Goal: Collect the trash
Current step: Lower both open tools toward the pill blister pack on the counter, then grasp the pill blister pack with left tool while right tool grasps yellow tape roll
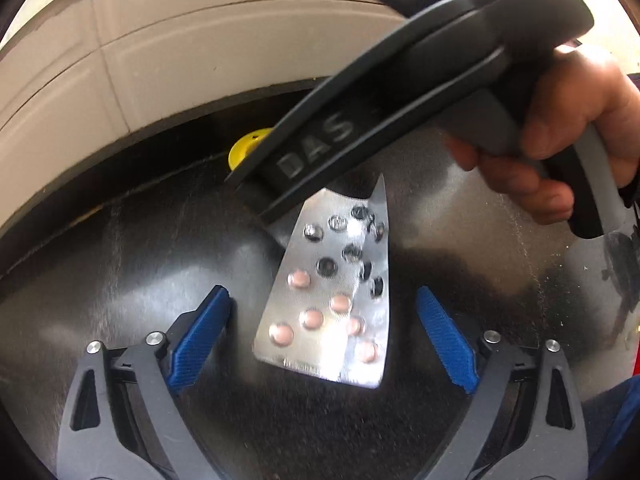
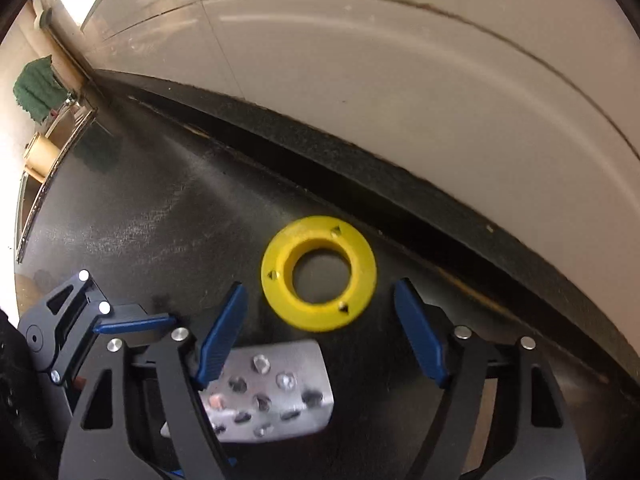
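A silver blister pack (image 1: 332, 300) with several pink pills lies on the black countertop (image 1: 120, 248), between the open blue fingers of my left gripper (image 1: 324, 340). It also shows in the right wrist view (image 2: 276, 392), low between the arms of my right gripper. A yellow plastic ring (image 2: 319, 273) lies flat on the counter, just ahead of my open right gripper (image 2: 320, 332). In the left wrist view only an edge of the ring (image 1: 246, 148) shows behind the right gripper's black body (image 1: 400, 100), which a hand holds above the pack.
A pale tiled wall (image 2: 400, 100) runs along the counter's far edge. At the far left are a green cloth (image 2: 36, 88) and a metal rack (image 2: 52, 152). My left gripper (image 2: 100, 320) shows at lower left in the right wrist view.
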A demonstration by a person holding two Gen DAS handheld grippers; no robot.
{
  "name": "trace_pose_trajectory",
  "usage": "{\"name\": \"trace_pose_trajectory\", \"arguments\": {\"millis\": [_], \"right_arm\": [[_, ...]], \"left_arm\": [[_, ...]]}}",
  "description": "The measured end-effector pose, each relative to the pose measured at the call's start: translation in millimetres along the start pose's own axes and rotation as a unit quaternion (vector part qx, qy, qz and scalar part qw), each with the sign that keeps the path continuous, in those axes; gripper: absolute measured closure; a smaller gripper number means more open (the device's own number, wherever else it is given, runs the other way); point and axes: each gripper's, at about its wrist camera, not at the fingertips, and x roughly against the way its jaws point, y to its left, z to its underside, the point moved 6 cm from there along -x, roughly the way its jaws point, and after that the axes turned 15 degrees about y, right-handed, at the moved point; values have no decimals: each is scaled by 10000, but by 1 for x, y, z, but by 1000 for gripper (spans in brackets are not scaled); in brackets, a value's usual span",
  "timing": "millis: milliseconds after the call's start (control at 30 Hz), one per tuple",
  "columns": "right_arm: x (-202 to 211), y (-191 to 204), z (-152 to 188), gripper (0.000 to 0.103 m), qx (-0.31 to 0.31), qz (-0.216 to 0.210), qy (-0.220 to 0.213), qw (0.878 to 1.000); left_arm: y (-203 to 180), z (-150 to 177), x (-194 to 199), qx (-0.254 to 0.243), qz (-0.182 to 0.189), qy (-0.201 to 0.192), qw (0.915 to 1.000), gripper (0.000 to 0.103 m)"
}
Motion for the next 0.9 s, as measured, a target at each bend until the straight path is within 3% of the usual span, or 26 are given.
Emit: {"name": "trace_pose_trajectory", "arguments": {"millis": [33,133,167,333,533,900], "right_arm": [[1,1,-2,48,59,64,-47,10000],[1,7,-3,48,195,-23,-35,9998],[2,10,-3,48,277,8,-52,9996],[21,23,3,49,462,83,-251,9986],[63,21,24,49,146,51,-564,9983],[118,41,149,48,-526,7,-800,9954]], "left_arm": [[0,-2,1,19,-7,-22,10000,21],[-1,-6,2,31,-60,-33,10000,39],[-3,-8,3,5,-118,-23,9999,56],[-11,-9,6,57,-92,78,9999,62],[-24,11,26,389,-47,149,9991,63],[-45,71,104,1180,-380,63,9923,63]]}}
